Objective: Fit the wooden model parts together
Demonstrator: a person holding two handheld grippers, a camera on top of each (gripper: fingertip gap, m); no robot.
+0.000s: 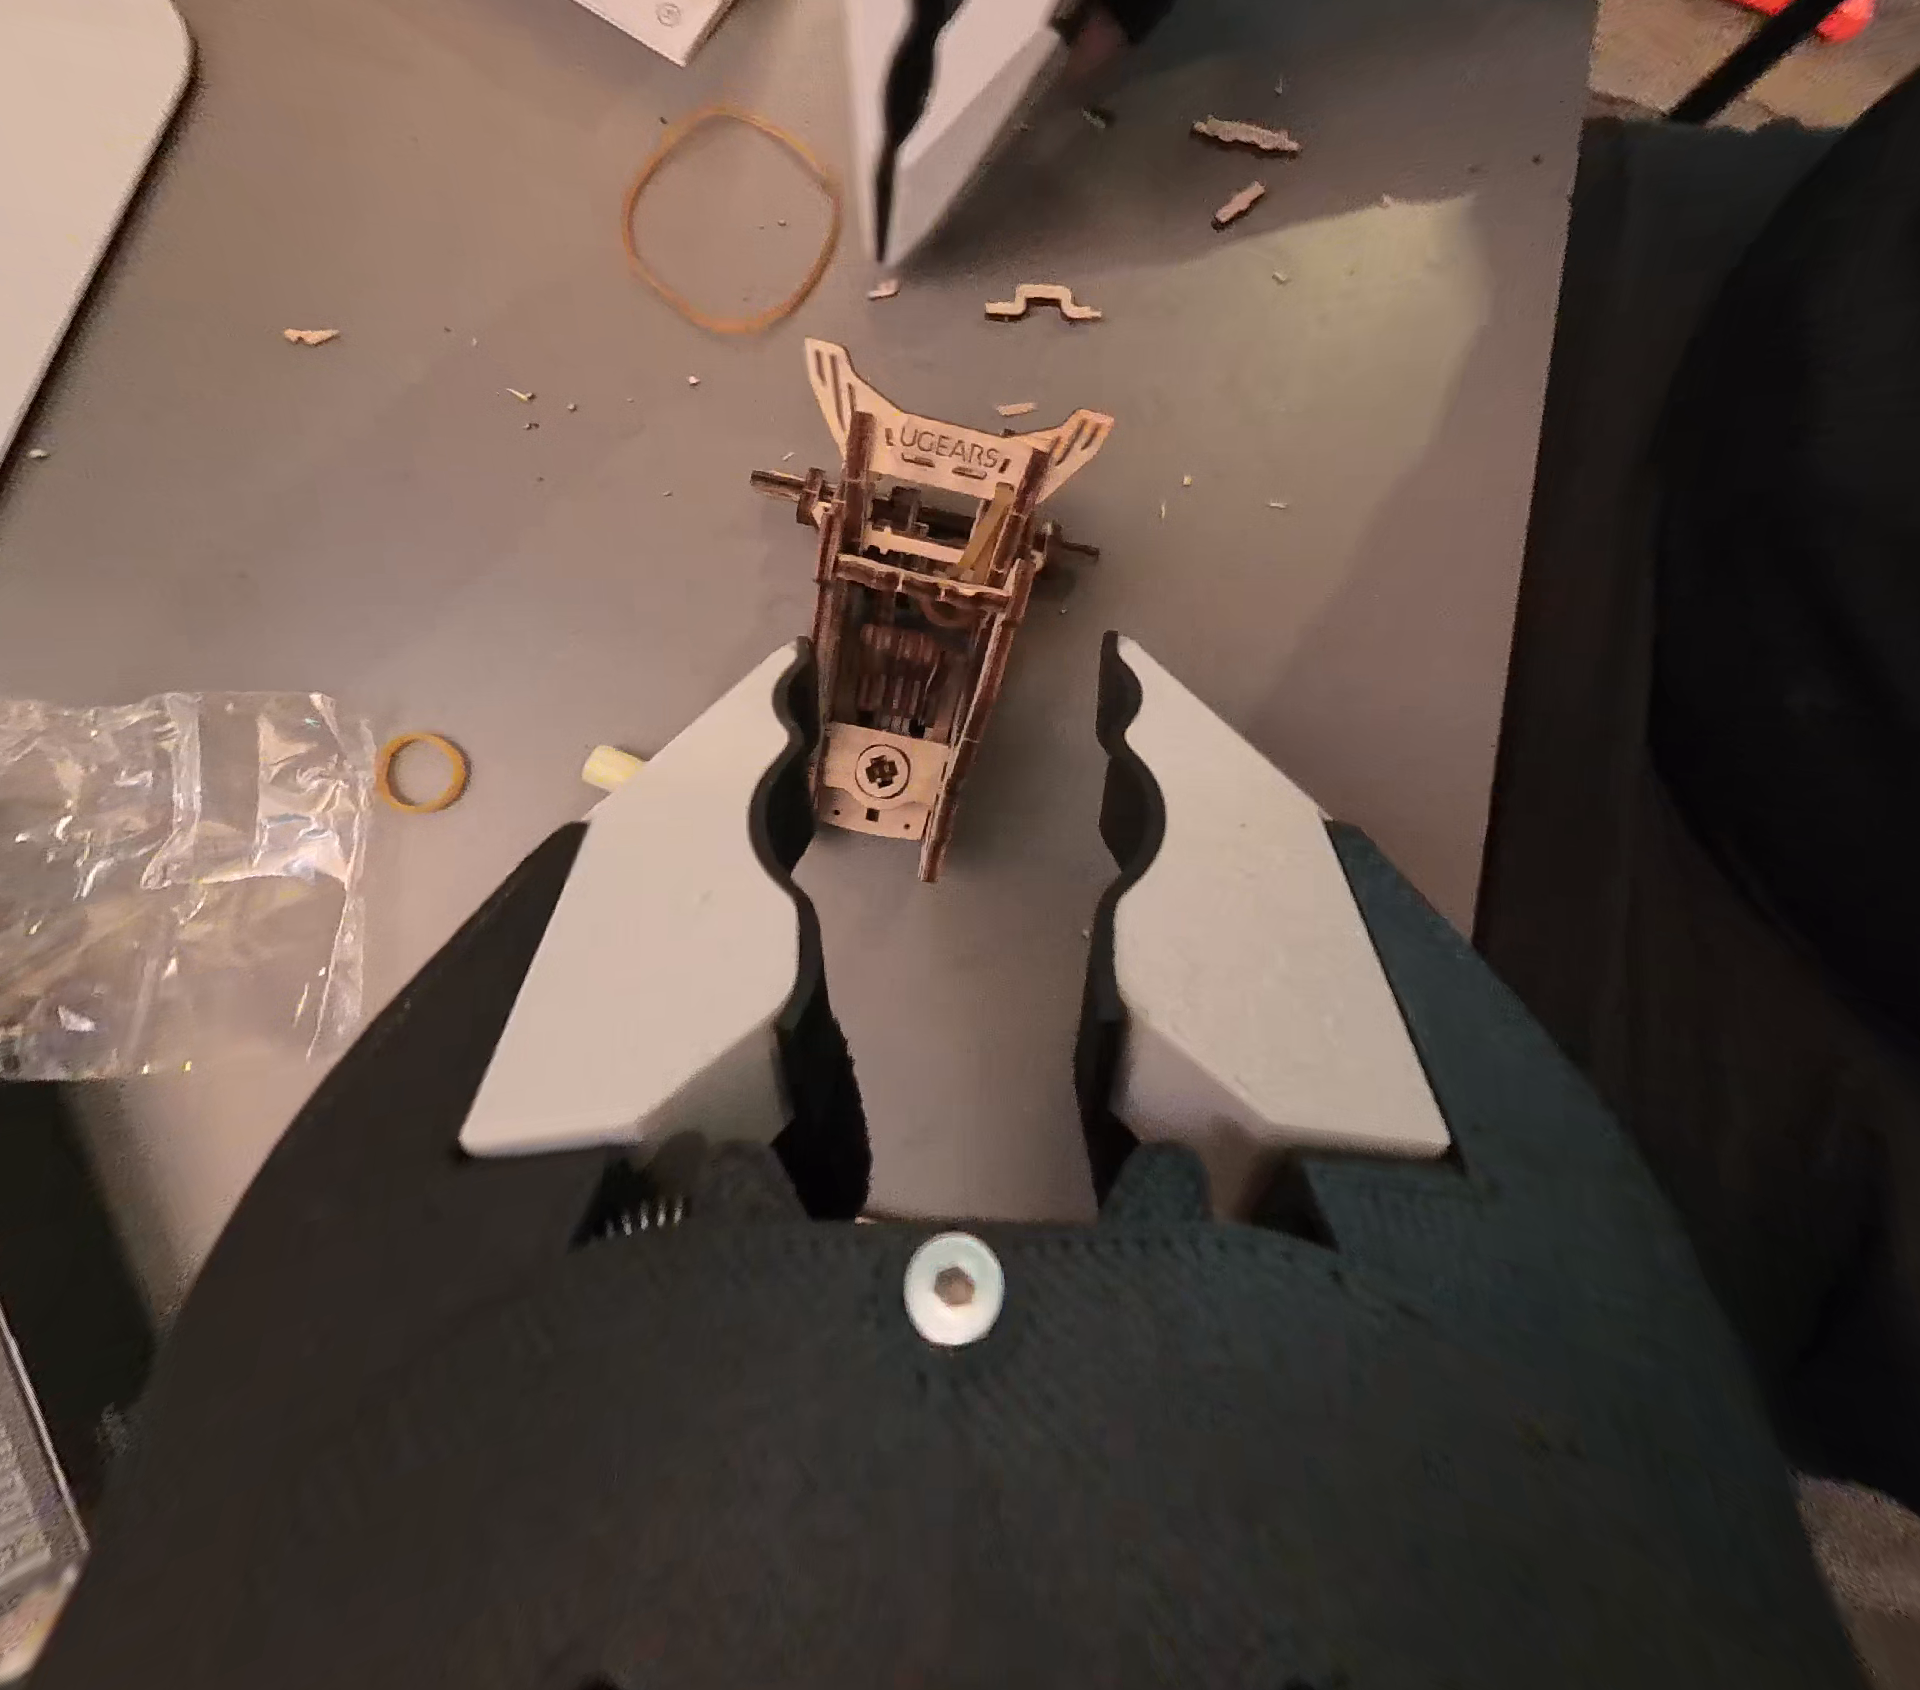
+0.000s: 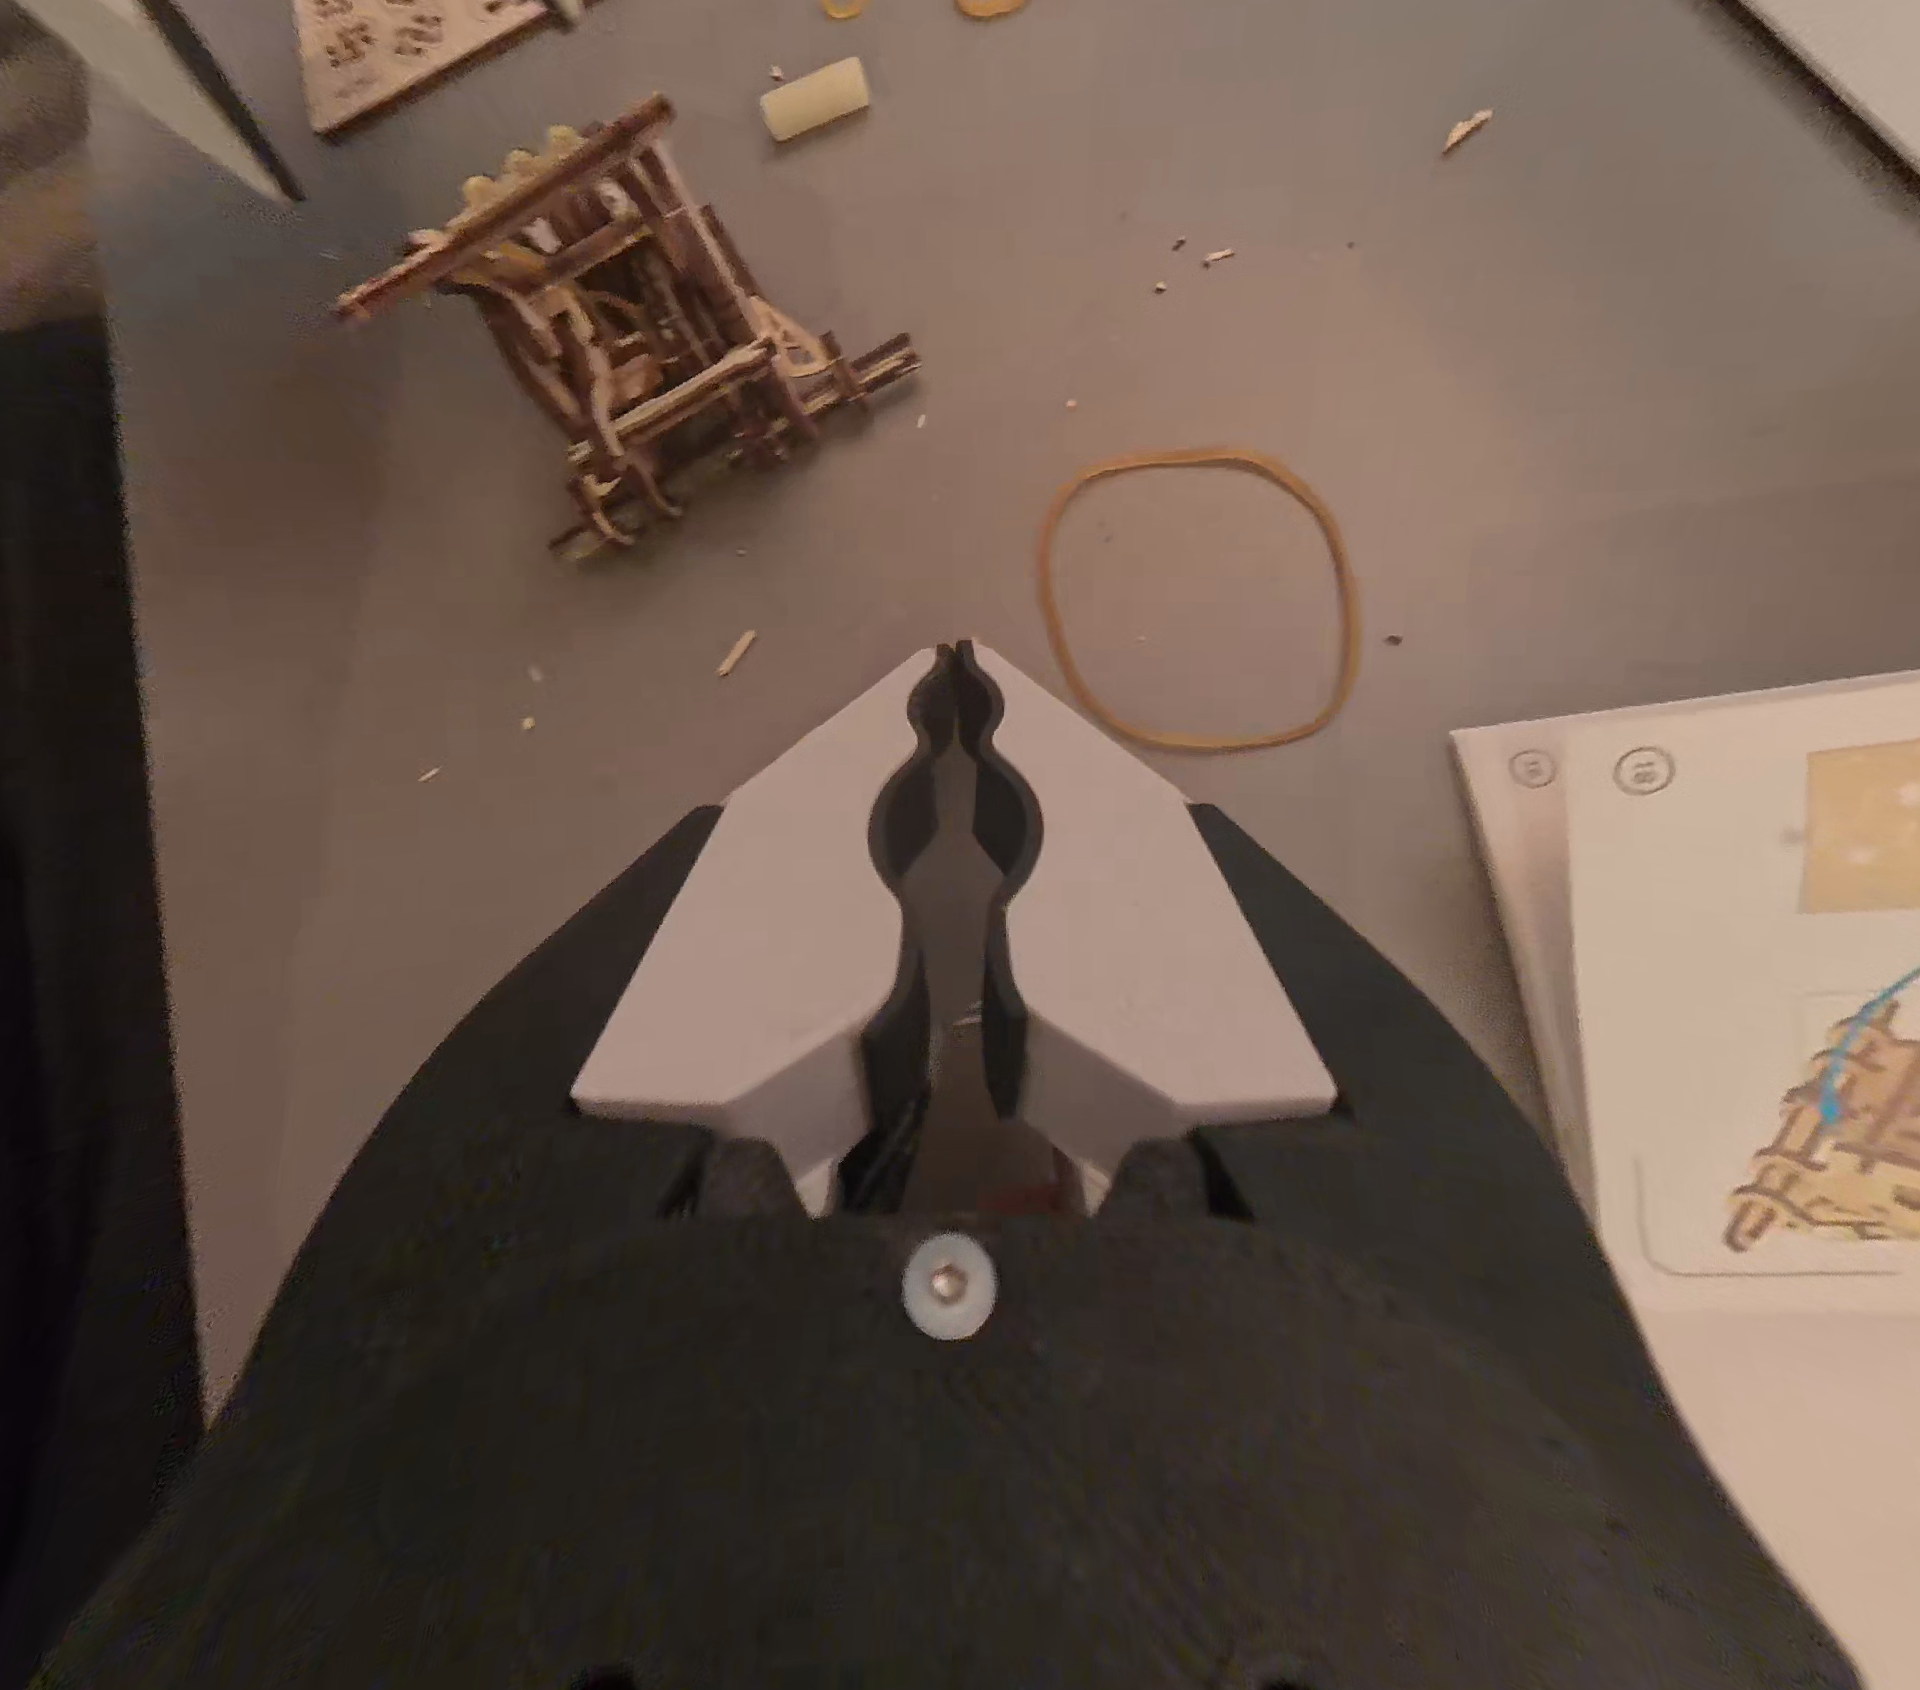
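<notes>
The wooden model (image 1: 914,622), a small openwork frame with gears inside, stands on the grey table (image 1: 416,497). My left gripper (image 1: 958,653) is open around the model's near end. Its left finger (image 1: 727,757) lies close against the model's side, and its right finger (image 1: 1174,757) stands clear of it. My right gripper (image 2: 956,651) is shut, with its tips together just above the table and the model (image 2: 623,321) off to its upper left. It also shows in the left wrist view (image 1: 883,248), beyond the model. A small loose wooden part (image 1: 1044,305) lies near it.
A large rubber band (image 2: 1200,601) lies right of my right gripper. A small rubber band (image 1: 421,771), a clear plastic bag (image 1: 177,882), a white peg (image 2: 816,97), a cut-out wooden sheet (image 2: 416,9) and an instruction booklet (image 2: 1714,965) lie around. The table's edge (image 1: 1538,497) is at right.
</notes>
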